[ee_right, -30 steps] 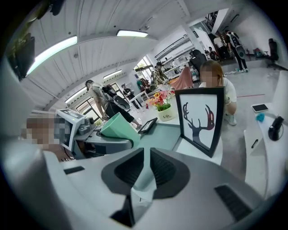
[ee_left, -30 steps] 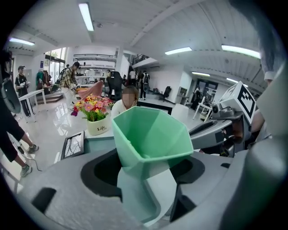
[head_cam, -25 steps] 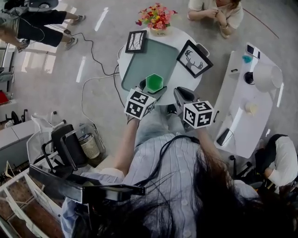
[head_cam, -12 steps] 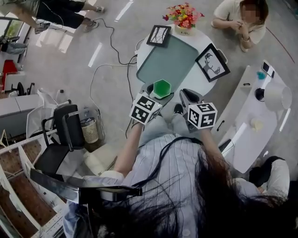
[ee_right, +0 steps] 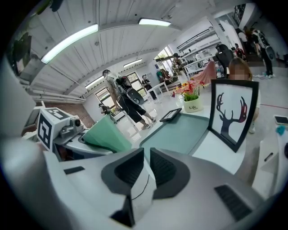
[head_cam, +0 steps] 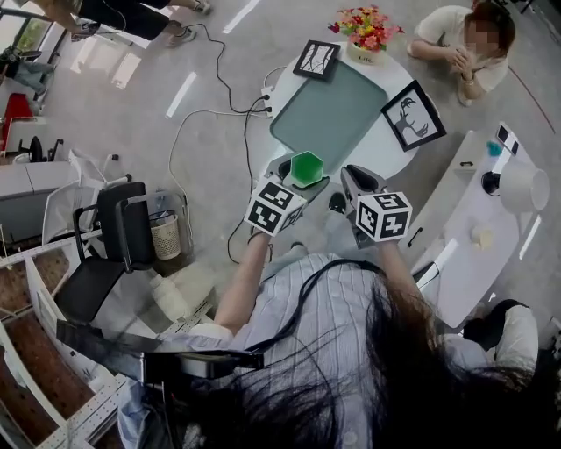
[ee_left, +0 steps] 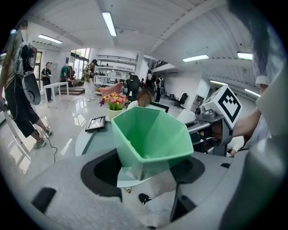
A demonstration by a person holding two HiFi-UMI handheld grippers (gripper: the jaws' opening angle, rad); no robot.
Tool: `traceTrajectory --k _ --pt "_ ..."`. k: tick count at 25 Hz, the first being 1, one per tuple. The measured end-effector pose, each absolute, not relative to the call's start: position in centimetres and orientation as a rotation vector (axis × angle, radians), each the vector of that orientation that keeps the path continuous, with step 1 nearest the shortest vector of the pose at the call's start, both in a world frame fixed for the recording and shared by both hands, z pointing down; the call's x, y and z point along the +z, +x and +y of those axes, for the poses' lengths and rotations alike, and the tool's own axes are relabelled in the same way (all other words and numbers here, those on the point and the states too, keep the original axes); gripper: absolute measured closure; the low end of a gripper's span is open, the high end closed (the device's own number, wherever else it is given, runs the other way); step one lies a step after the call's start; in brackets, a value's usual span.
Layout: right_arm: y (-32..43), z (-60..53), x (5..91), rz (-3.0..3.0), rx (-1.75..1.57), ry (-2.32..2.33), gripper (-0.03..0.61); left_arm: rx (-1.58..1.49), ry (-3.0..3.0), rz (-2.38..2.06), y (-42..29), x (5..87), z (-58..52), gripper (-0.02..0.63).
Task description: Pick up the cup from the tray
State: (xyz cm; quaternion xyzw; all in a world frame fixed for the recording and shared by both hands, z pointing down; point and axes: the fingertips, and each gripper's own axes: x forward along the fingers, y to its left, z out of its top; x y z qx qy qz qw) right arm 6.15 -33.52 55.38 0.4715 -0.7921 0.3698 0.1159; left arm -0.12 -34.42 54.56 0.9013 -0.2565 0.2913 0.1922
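The left claw [ee_left: 148, 170] is clamped on the green cup [ee_left: 150, 130], mouth up. The cup is off the tray [head_cam: 331, 112], on its near side. The right claw [ee_right: 145, 167] is pinched together, empty.

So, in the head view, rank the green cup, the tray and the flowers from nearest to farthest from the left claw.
1. The green cup, held in the left claw.
2. The tray, on the table just beyond.
3. The flowers, at the table's far edge.

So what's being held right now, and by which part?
The left hand-held gripper holds the green cup by its lower body, near the base. The right hand-held gripper holds nothing.
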Motion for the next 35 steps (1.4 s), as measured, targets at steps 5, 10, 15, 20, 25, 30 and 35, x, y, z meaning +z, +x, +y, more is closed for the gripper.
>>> traceTrajectory --k 5,10,15,20,25,30,35 --pt "3.7 -30.7 55.3 -2.318 1.067 1.382 0.518 0.787 2.528 -0.722 -2.3 54.5 -31.6 0.285" --pt "0.3 -27.2 55.1 -2.326 1.040 1.360 0.518 0.768 2.527 -0.717 -5.0 54.4 -28.1 0.285" --pt "-2.2 -23.6 54.6 -2.330 1.024 1.399 0.518 0.766 2.530 -0.712 -8.0 54.0 -24.1 0.285" --pt "-3.4 -19.2 54.3 -2.319 1.028 1.485 0.518 0.751 2.546 -0.685 -10.8 53.6 -18.6 0.285" --pt "-4.5 -14.8 53.9 -2.317 1.055 1.544 0.518 0.760 2.540 -0.662 -13.0 54.3 -13.6 0.285" --pt "-5.7 -10.6 53.7 -2.296 1.063 1.571 0.518 0.751 2.544 -0.631 -14.3 54.4 -9.7 0.285" --pt "-6.2 -7.9 53.4 -2.290 1.055 1.564 0.518 0.713 2.540 -0.619 -14.1 54.4 -7.8 0.285"
